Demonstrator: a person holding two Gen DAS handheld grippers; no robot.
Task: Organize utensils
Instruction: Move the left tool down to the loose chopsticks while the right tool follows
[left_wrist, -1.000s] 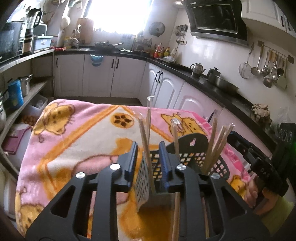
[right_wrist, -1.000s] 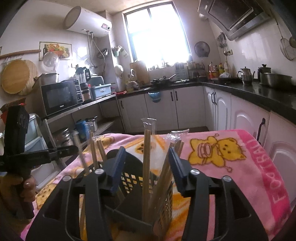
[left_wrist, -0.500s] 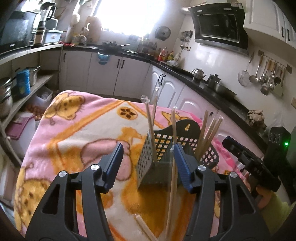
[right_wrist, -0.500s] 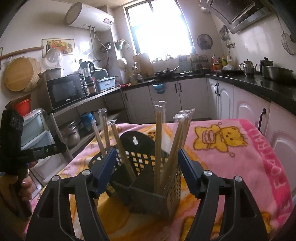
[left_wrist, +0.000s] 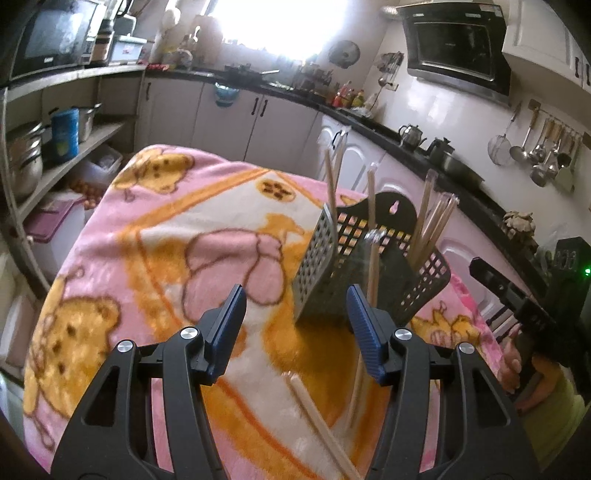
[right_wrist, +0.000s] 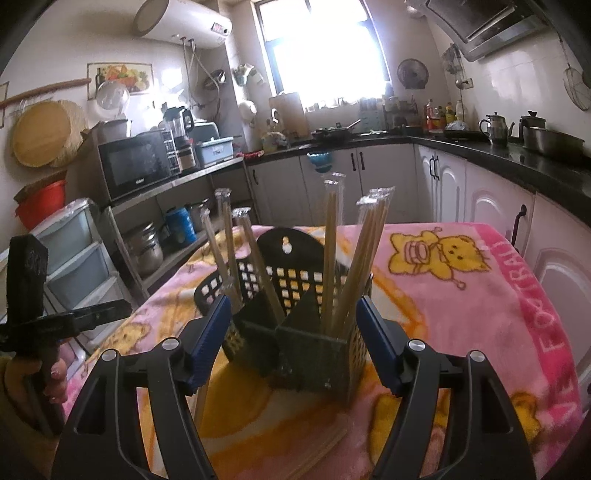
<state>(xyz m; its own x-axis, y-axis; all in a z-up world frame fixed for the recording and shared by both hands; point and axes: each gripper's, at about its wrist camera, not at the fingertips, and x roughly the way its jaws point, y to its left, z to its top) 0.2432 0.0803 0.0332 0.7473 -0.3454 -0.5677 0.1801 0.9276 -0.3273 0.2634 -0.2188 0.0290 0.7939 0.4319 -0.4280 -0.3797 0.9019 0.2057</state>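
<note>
Chopsticks (right_wrist: 334, 258) now stand in the black caddy (left_wrist: 373, 273) on the blanket-covered bench (left_wrist: 177, 229) – both grippers, left (left_wrist: 295, 328) and right (right_wrist: 293, 339), have backed off with jaws released, so those are sorted – a few wrapped pairs (left_wrist: 321, 424) still lie loose.

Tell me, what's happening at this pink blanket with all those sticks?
A person is sorting wrapped chopsticks into a black holder on the blanket, with a gripper in each hand. Left gripper and right gripper both have open, empty jaws. A few chopsticks lie loose on the blanket.
</note>
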